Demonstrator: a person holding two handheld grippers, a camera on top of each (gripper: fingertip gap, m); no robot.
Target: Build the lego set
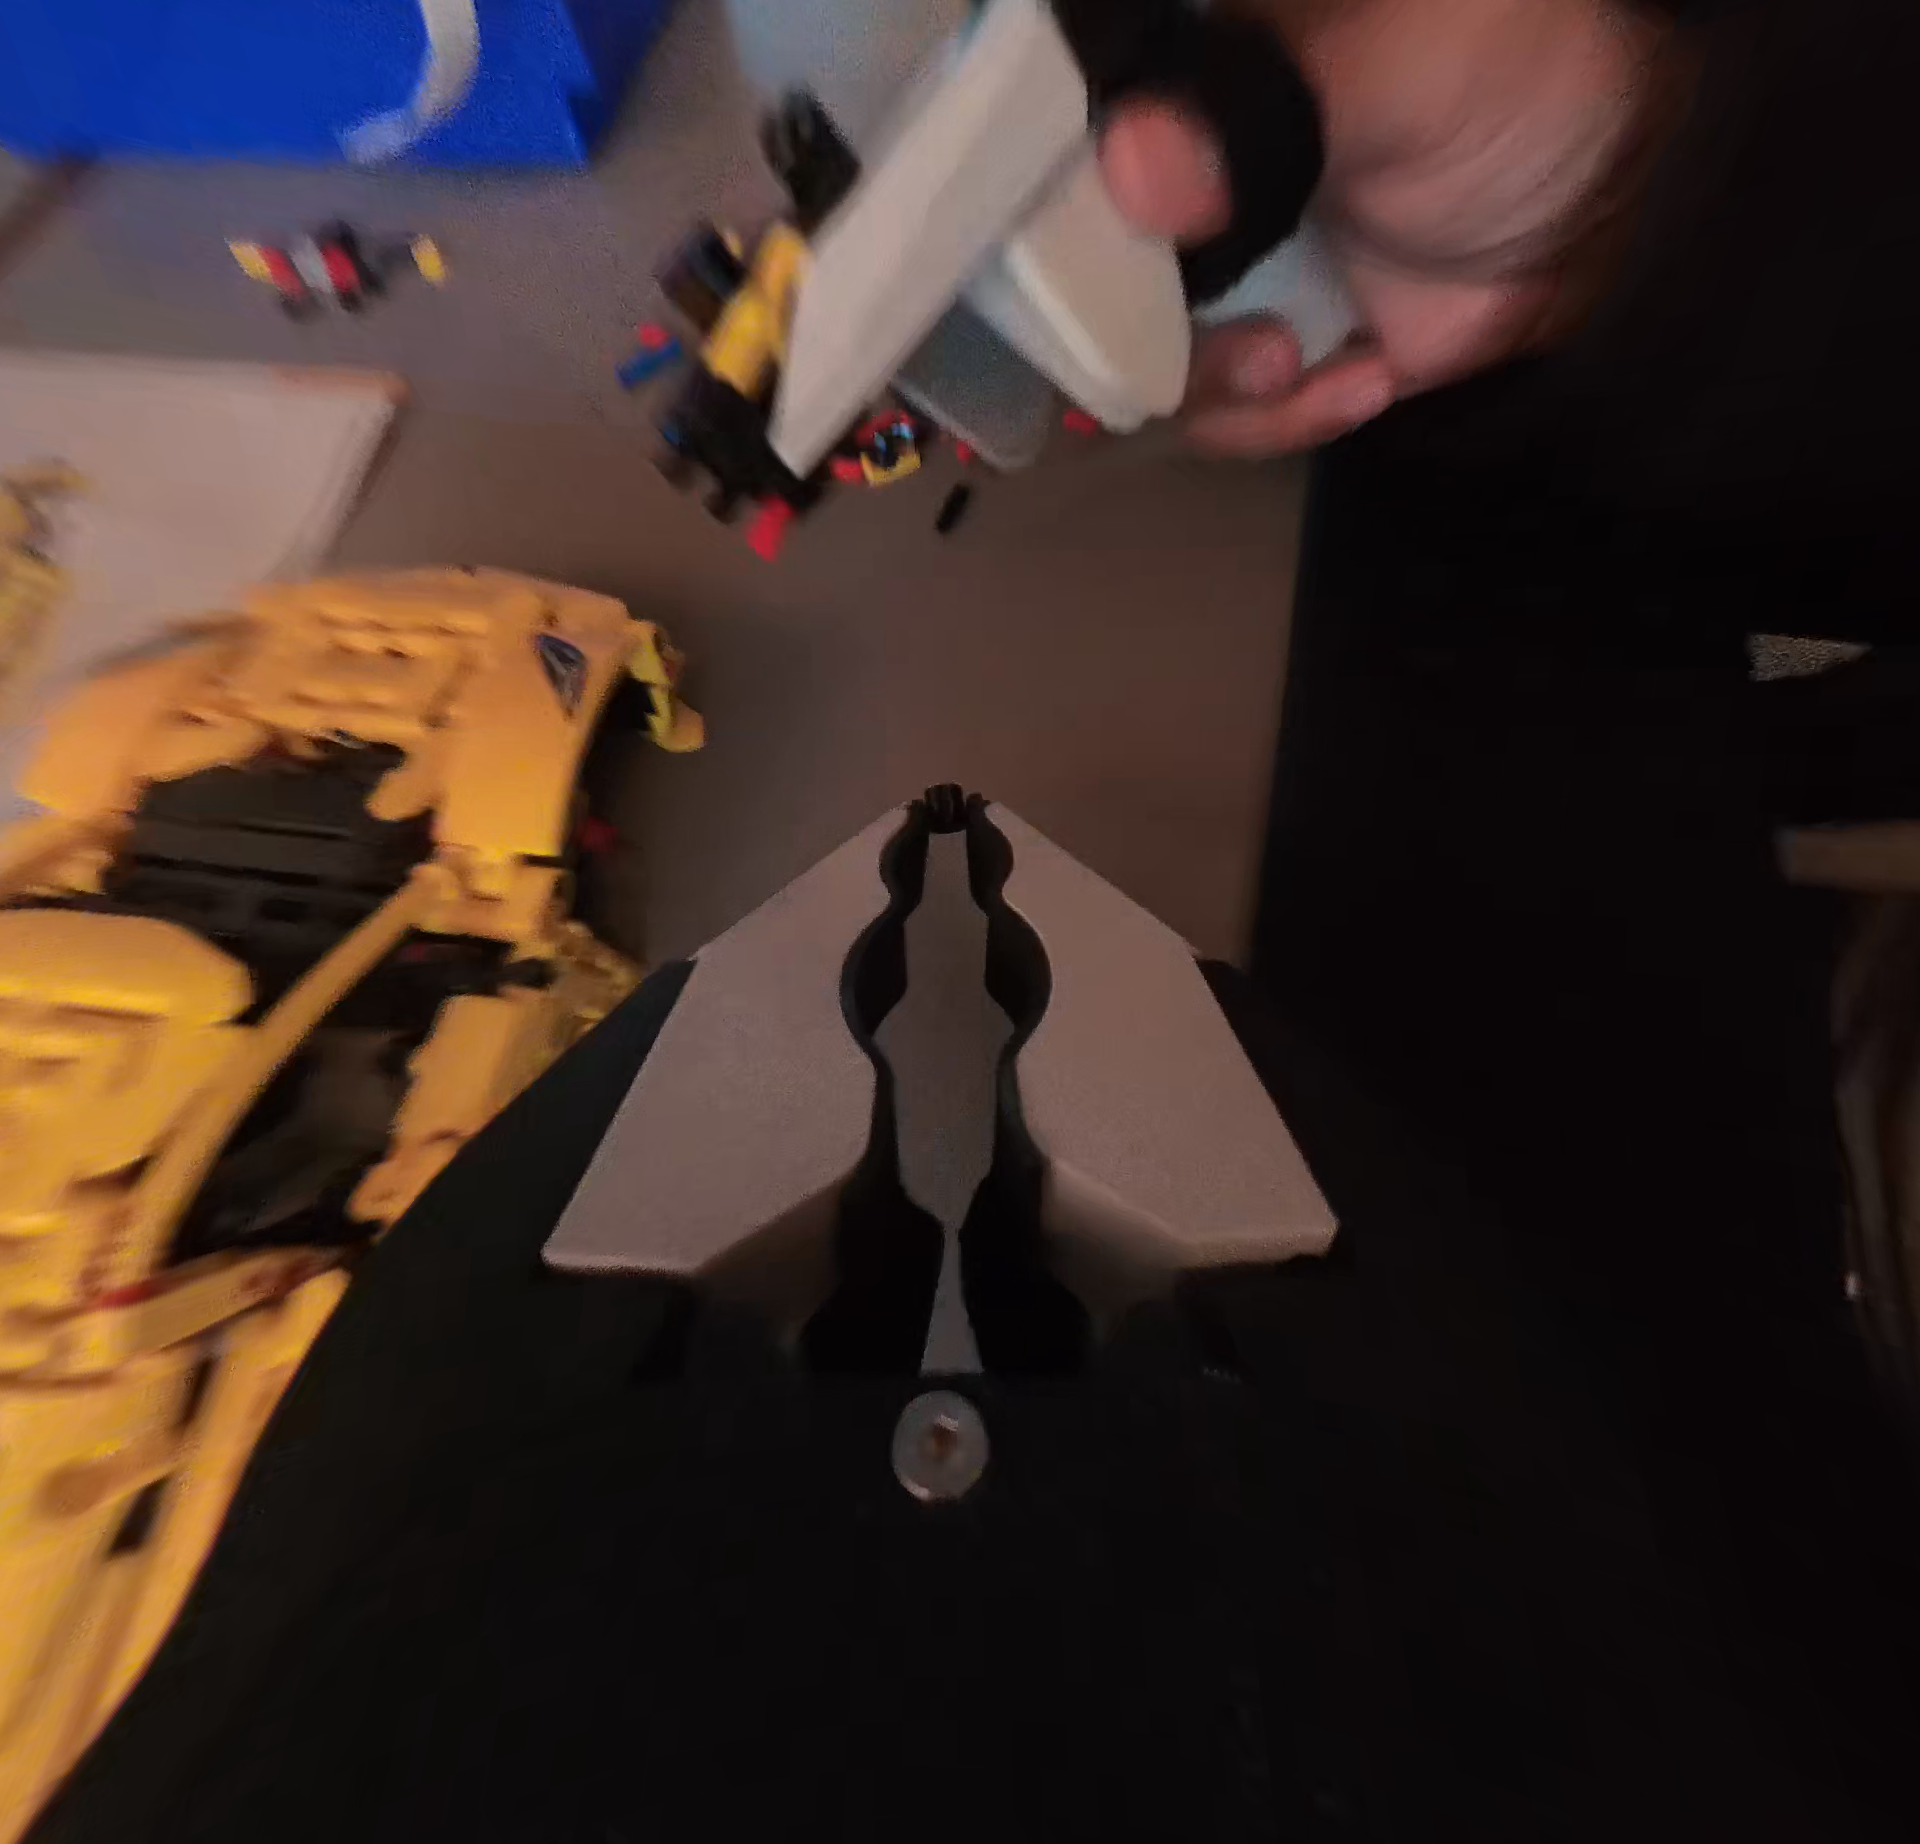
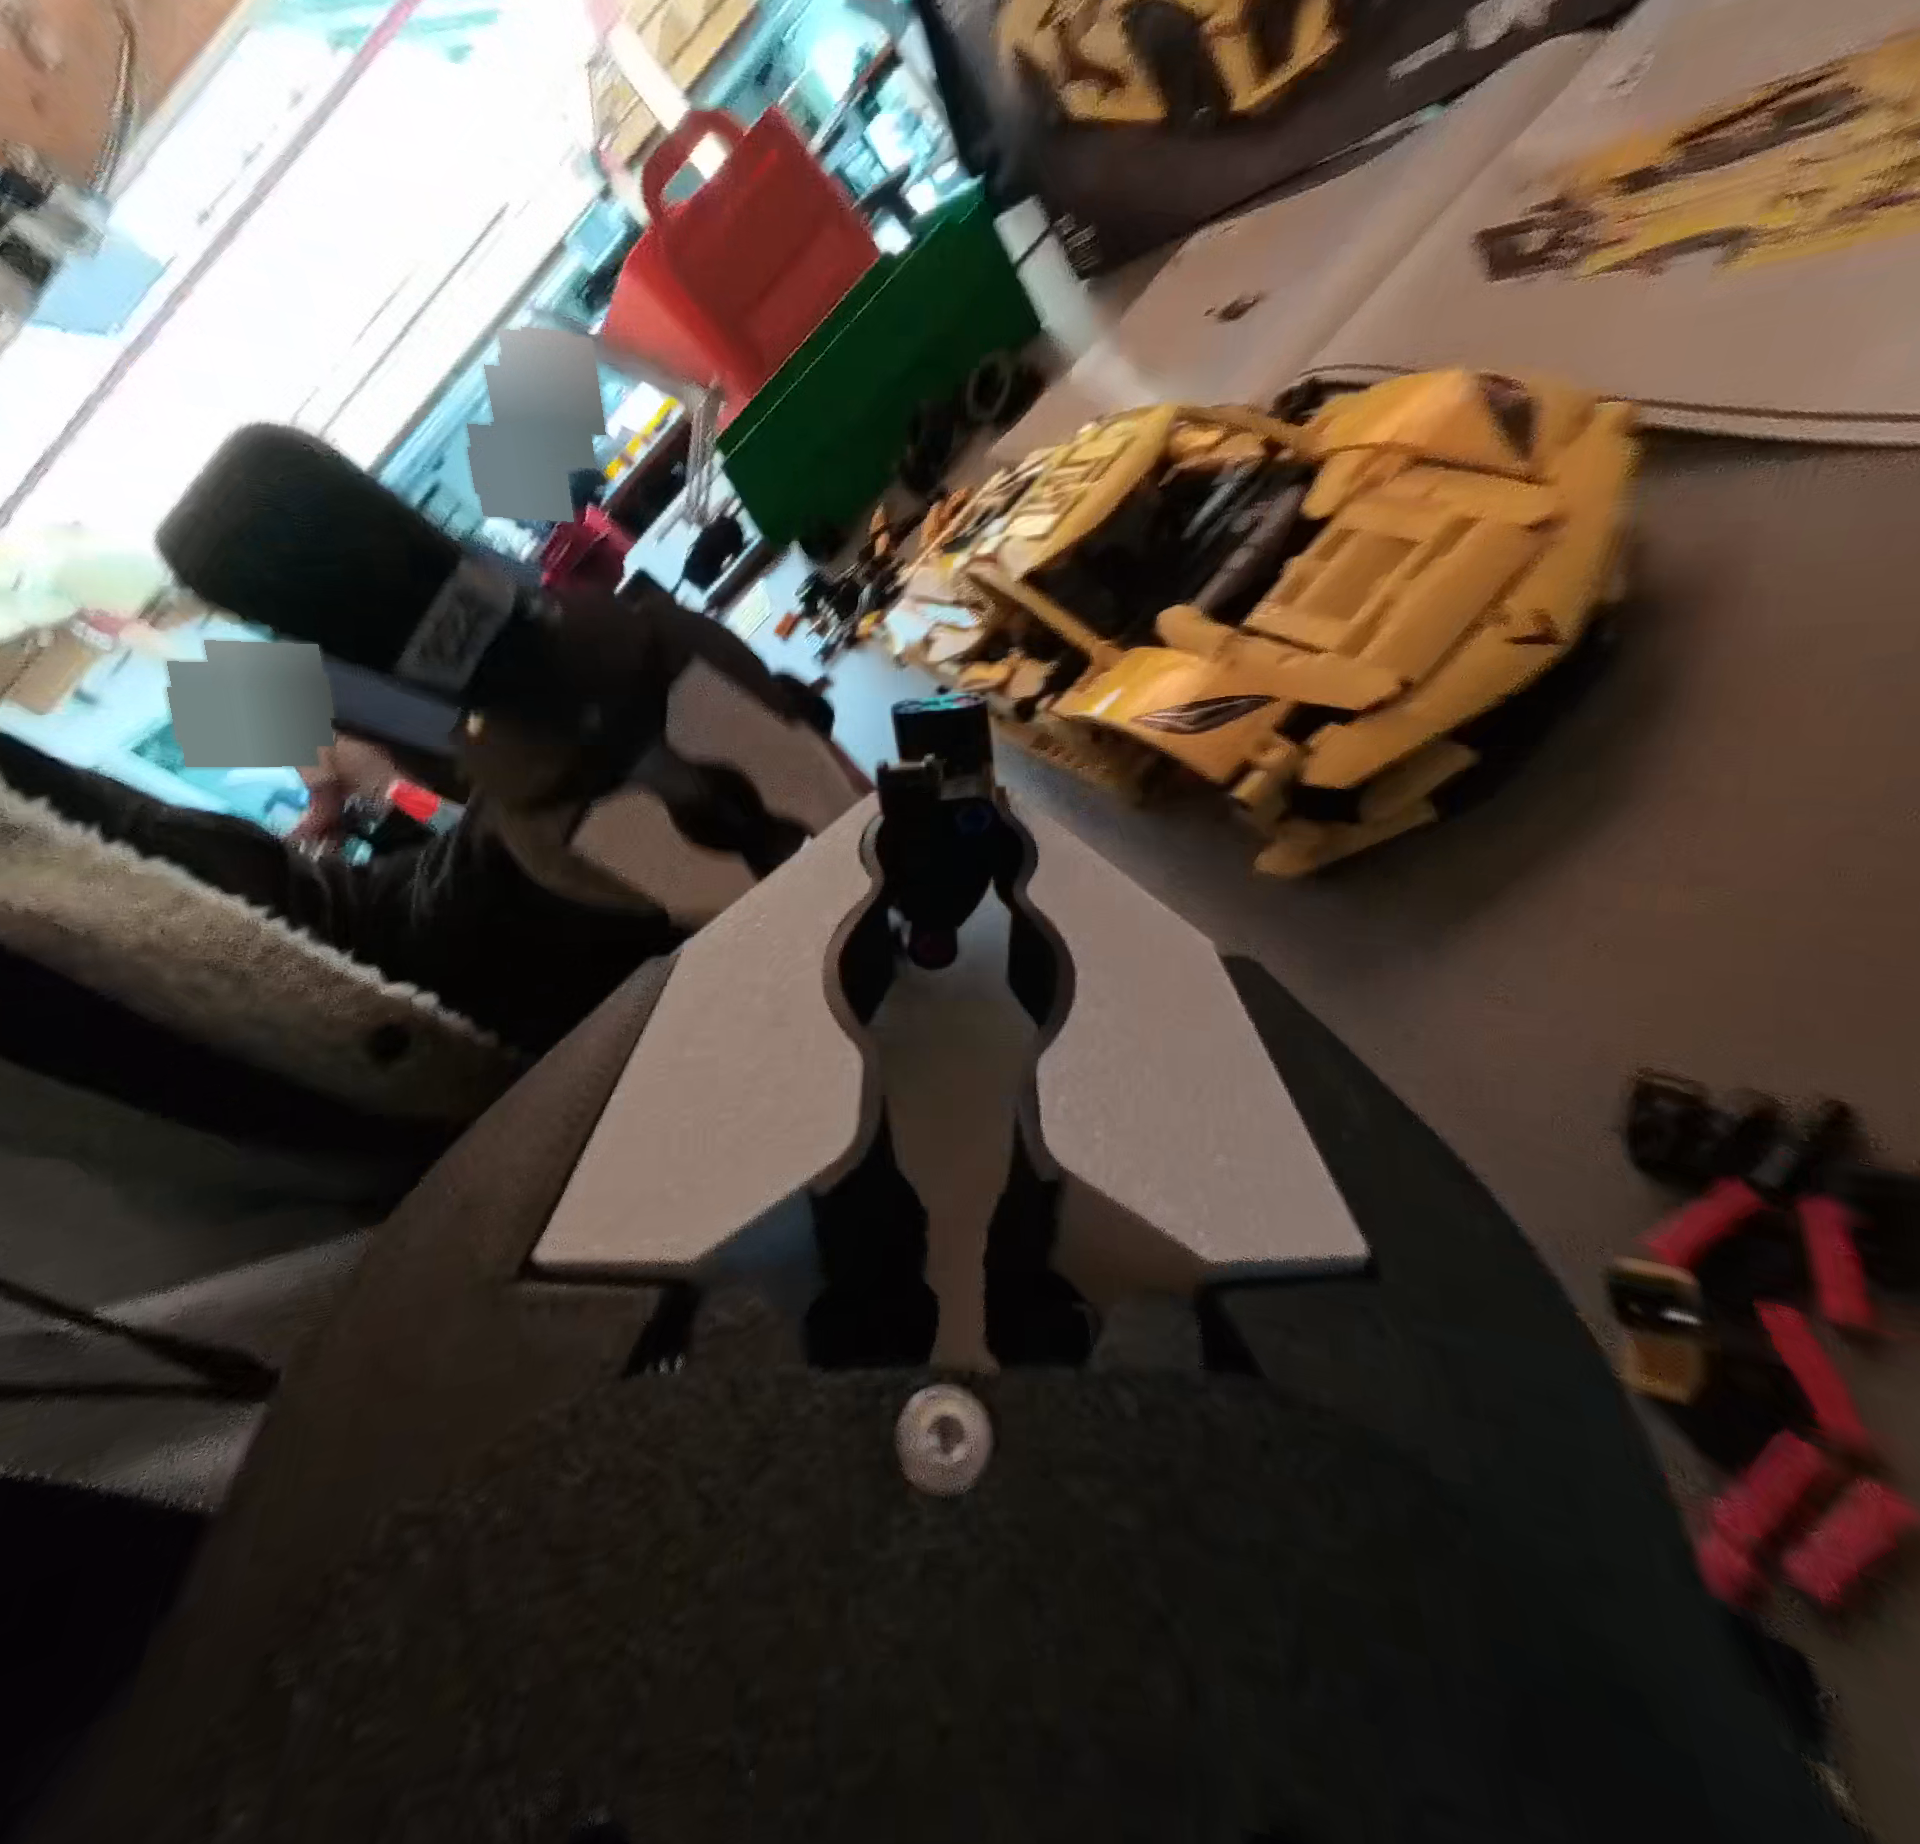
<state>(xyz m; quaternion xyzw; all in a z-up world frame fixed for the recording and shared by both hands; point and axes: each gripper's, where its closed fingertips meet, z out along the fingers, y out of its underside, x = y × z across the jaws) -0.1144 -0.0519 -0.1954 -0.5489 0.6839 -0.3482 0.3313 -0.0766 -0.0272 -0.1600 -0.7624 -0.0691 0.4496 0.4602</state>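
Grippers both loaded, both off the counter (image 1: 935, 651). Left gripper (image 1: 945, 807) pinches a small black pin (image 1: 945, 800) at its very tips, jaws nearly together on it. Right gripper (image 2: 940, 807) clamps a small black subassembly (image 2: 935, 818) with a blue dot and a red end, its long axis running along the fingers, tip toward 12 o'clock.

Key relation, as I judge it: pin must meet subassembly. In the left wrist view the right gripper (image 1: 800, 444) hangs at 12 to 1 o'clock, well apart, held by a hand (image 1: 1455, 184), nose angled down toward 7. In the right wrist view the left gripper's body (image 2: 665, 786) sits just beside at 10 o'clock.

Yellow car model (image 1: 312, 859) lies at 9 o'clock of the left gripper, near; at 2 o'clock in the right view (image 2: 1351, 599). Loose-parts pile (image 1: 727, 392) under the right gripper; red and black pieces (image 2: 1766, 1379) at 4 o'clock. Blue bin (image 1: 312, 38) far at 11.

Nothing between the two grippers. Motion blur heavy; pin orientation unclear.
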